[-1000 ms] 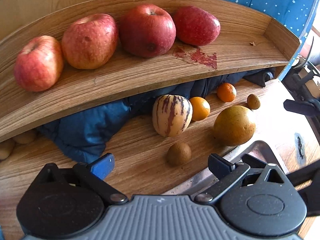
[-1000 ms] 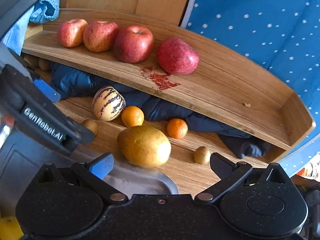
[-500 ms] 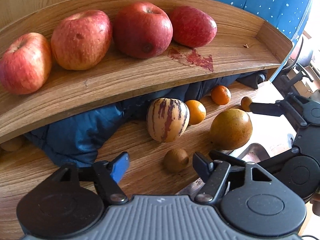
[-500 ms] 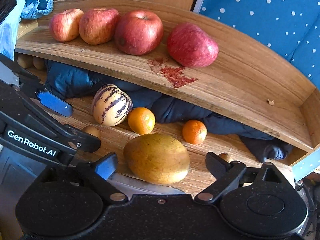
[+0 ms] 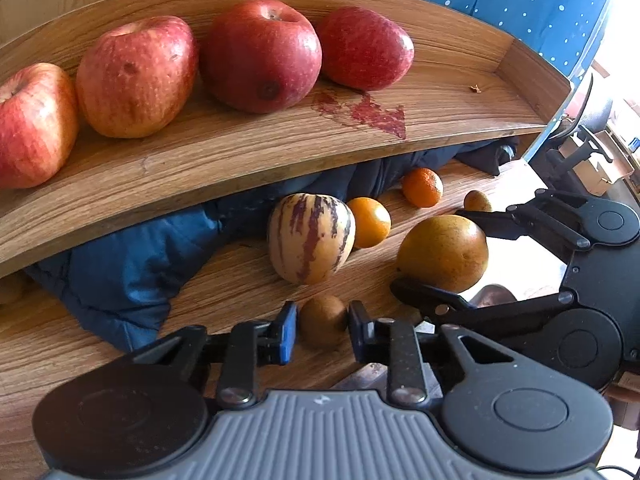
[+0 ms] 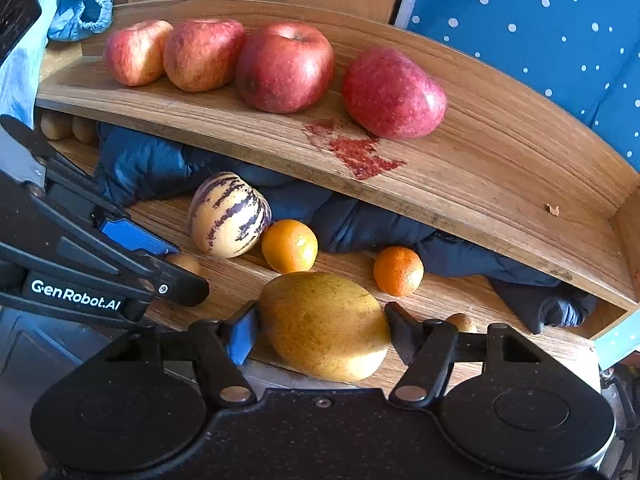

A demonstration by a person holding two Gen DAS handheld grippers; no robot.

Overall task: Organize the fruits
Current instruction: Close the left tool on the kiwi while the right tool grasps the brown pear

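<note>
My left gripper [image 5: 323,330] is shut on a small brown kiwi-like fruit [image 5: 323,318] lying on the lower wooden board [image 5: 224,280]. Further right, my right gripper [image 6: 322,334] is shut on a large yellow-brown pear [image 6: 324,324], one finger on each side. Beyond them sit a striped cream-and-purple melon [image 5: 310,238], two oranges [image 5: 370,222] [image 5: 423,187] and another small brown fruit [image 5: 477,201]. Several red apples [image 5: 262,54] stand in a row on the curved upper shelf [image 5: 240,148].
A dark blue padded cloth [image 5: 132,264] is stuffed under the shelf behind the fruit. A red stain [image 5: 368,114] marks the shelf, whose right half is bare. Two small brown fruits [image 6: 56,125] lie under its far left end. A metal tray edge [image 6: 48,360] runs along the front.
Both grippers moved forward and down and went from open to shut: the left around the small brown fruit, the right around the pear.
</note>
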